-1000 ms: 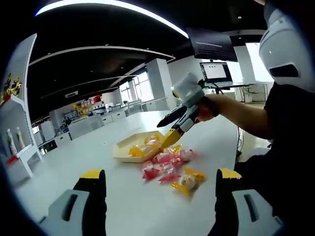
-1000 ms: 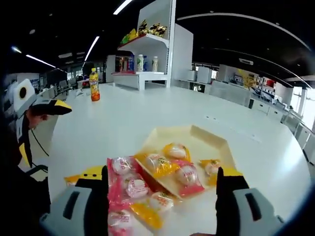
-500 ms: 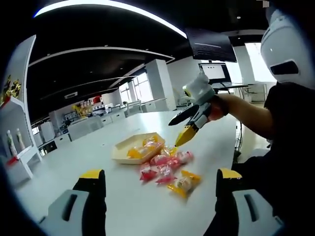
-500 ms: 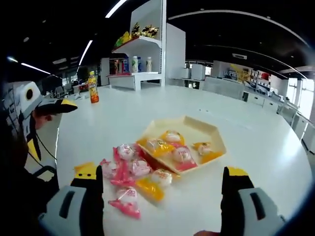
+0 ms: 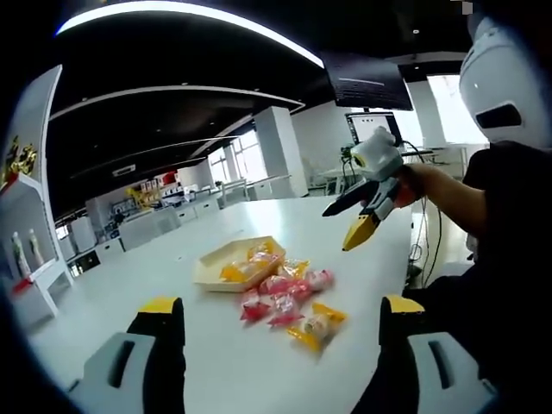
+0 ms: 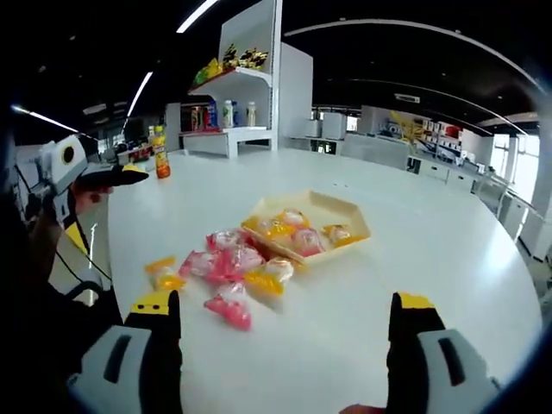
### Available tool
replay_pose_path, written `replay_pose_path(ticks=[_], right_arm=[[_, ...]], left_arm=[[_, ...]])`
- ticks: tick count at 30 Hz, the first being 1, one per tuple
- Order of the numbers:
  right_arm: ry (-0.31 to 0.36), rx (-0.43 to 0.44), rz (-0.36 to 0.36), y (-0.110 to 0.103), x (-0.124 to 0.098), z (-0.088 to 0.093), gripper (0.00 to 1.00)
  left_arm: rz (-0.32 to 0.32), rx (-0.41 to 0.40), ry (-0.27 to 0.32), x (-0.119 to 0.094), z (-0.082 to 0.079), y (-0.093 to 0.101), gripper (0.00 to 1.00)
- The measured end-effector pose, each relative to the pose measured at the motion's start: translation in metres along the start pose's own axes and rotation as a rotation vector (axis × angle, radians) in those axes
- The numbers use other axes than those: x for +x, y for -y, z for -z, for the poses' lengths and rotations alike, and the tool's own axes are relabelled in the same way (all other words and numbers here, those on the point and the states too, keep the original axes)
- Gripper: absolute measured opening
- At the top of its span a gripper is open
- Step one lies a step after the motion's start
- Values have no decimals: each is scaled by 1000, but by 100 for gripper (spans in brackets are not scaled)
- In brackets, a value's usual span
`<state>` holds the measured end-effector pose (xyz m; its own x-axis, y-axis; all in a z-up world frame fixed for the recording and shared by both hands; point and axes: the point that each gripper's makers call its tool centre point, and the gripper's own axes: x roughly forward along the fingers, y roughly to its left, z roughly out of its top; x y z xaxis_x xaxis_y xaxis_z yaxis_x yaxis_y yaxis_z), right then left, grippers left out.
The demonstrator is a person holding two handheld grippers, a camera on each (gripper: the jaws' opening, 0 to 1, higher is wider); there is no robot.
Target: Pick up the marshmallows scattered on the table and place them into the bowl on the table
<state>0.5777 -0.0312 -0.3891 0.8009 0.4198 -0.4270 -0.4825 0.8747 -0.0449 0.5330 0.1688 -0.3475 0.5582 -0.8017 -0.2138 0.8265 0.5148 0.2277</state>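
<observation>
With both grippers' jaws held wide and empty, the light, crinkly wrapped marshmallows are best pinched mid-body.

Bowl rim hides part of the wrapped marshmallows inside.

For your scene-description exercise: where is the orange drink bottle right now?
In the right gripper view, the orange drink bottle stands upright at the table's far left edge, in front of the white shelf unit, well beyond the marshmallows.
</observation>
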Motion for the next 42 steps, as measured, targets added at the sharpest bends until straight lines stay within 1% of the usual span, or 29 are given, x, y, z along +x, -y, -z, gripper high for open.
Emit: replay_pose_path(ticks=[3,7,11,16,19,22,24,28,32,35,37,38,42], right_arm=[[-6,-2,10,2,-9,3,97],[0,-9,25,4,-20,2,97],[9,-13,25,2,-30,1,97],[1,-20,26,2,-33,3,97],[-8,-26,25,2,-37,5,97],[-10,-32,32,4,-41,4,97],[-8,-29,40,7,-44,4,97],[-5,-21,56,11,-47,5,96],[-5,-22,63,12,-48,4,95],[-2,-25,60,11,-49,3,95],[1,-25,58,10,-49,2,95],[1,-25,57,9,-49,2,95],[-2,-26,53,8,-49,3,95]], left_arm=[[-4,9,11,0,-2,1,93],[-22,-11,17,0,-4,-2,95],[-17,-9,13,1,-3,1,95],[-9,-8,-2,5,1,3,95],[2,-3,-3,6,0,4,95],[8,-2,-6,7,-1,4,91],[2,-5,-1,7,-1,3,90],[-1,-2,-3,10,1,3,90],[10,-2,-15,16,7,7,90],[3,-5,-17,20,8,7,89],[-35,-7,0,22,7,1,86],[-44,-10,2,23,7,0,85],[-43,-62,-3,26,12,-2,85]])
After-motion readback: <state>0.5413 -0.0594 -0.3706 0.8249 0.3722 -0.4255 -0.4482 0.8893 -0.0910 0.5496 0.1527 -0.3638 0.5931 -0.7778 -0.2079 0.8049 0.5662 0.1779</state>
